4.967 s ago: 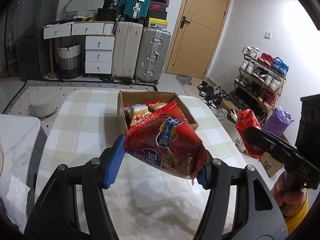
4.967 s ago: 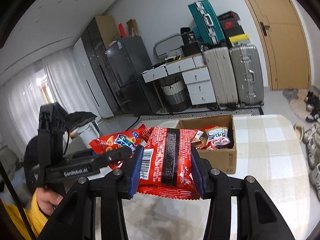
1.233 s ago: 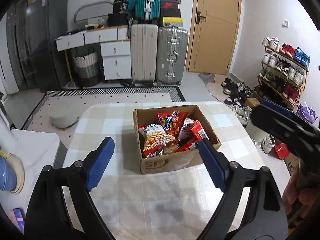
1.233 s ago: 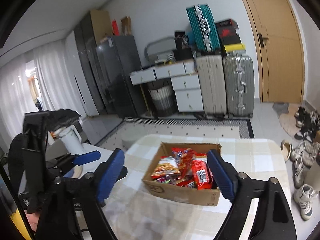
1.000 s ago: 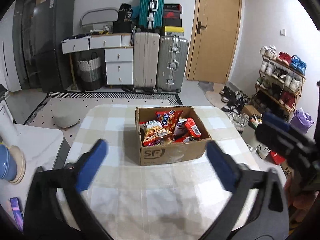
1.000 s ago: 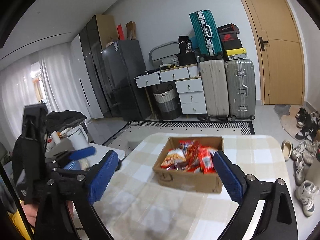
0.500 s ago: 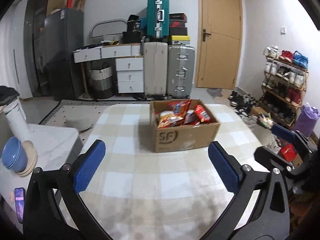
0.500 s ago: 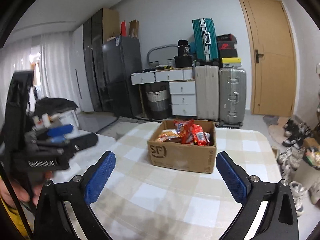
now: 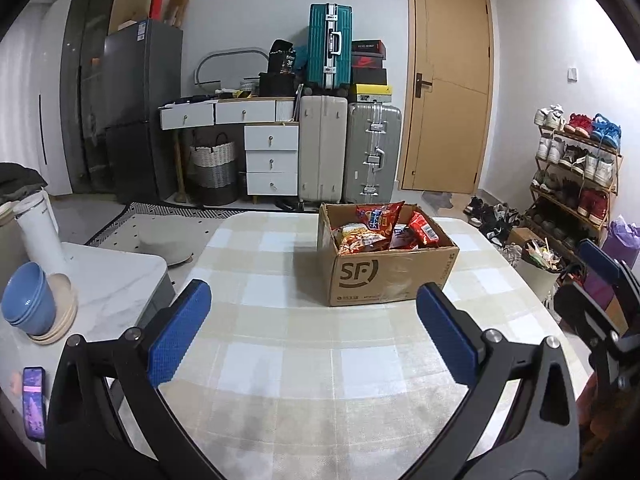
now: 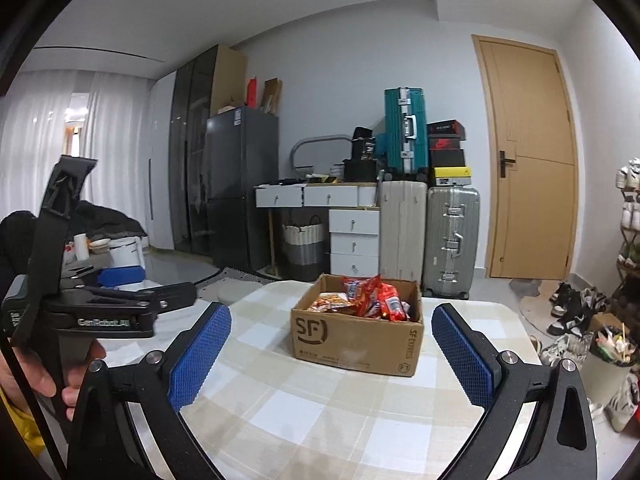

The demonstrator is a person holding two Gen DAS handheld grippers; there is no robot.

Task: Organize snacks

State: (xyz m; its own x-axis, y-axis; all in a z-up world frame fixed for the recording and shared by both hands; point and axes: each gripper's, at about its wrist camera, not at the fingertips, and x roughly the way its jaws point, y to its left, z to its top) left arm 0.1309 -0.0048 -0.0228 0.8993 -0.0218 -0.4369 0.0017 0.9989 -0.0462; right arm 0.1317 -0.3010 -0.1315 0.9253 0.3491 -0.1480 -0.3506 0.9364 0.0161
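A brown cardboard box (image 9: 384, 276) marked SF stands on the checked tablecloth (image 9: 288, 344), filled with several red and orange snack bags (image 9: 376, 226). It also shows in the right wrist view (image 10: 356, 336) with the snack bags (image 10: 368, 294) inside. My left gripper (image 9: 314, 332) is open and empty, held well back from the box over the table. My right gripper (image 10: 332, 352) is open and empty, also back from the box. The right gripper appears at the right edge of the left wrist view (image 9: 600, 304), and the left gripper appears at the left of the right wrist view (image 10: 112, 312).
A white side table (image 9: 100, 280) at the left holds blue bowls (image 9: 26, 300) and a phone (image 9: 34, 408). Suitcases (image 9: 348, 152), drawers and a fridge stand by the back wall. A shoe rack (image 9: 576, 176) and a bin (image 10: 608, 356) stand at the right.
Five seconds ago each gripper was shut on a red snack bag; both bags now lie in the box. Both grippers have opened and pulled back and lower from the box.
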